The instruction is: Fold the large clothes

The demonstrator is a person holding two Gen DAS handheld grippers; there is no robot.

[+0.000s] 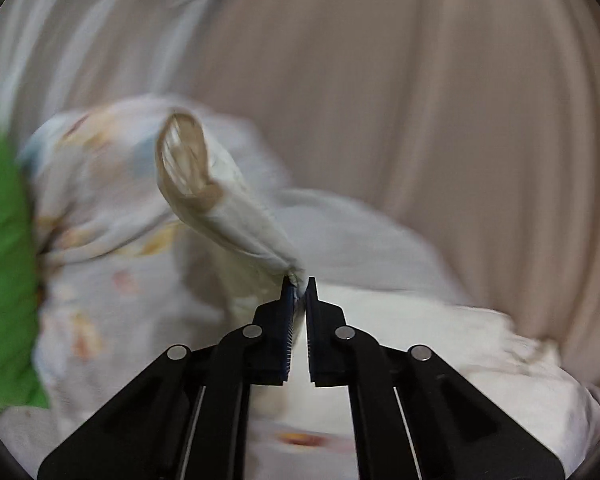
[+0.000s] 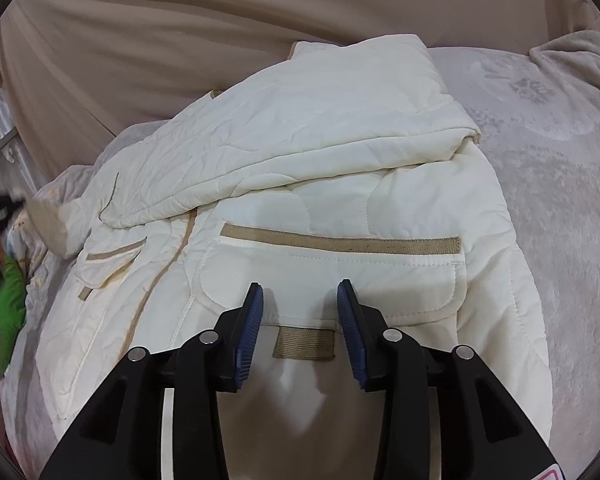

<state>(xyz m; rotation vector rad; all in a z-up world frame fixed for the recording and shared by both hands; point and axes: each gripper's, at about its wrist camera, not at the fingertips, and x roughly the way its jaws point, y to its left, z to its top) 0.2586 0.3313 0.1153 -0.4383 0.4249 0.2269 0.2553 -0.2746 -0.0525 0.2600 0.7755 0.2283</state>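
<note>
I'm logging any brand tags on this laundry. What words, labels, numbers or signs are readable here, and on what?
None can be read.
cream quilted jacket: its tan pocket trim and tan tab bear no lettering.
patterned fabric: coloured prints only, too blurred to tell any text.
Pink-edged sticker at the frame's bottom right corner: cut off, unreadable.
Neither the left gripper nor the right gripper shows markings.

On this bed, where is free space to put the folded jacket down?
Free: the grey blanket right of the cream quilted jacket, up to the beige curtain. Crowded: the left side, with the patterned bedding and a green sleeve.
</note>
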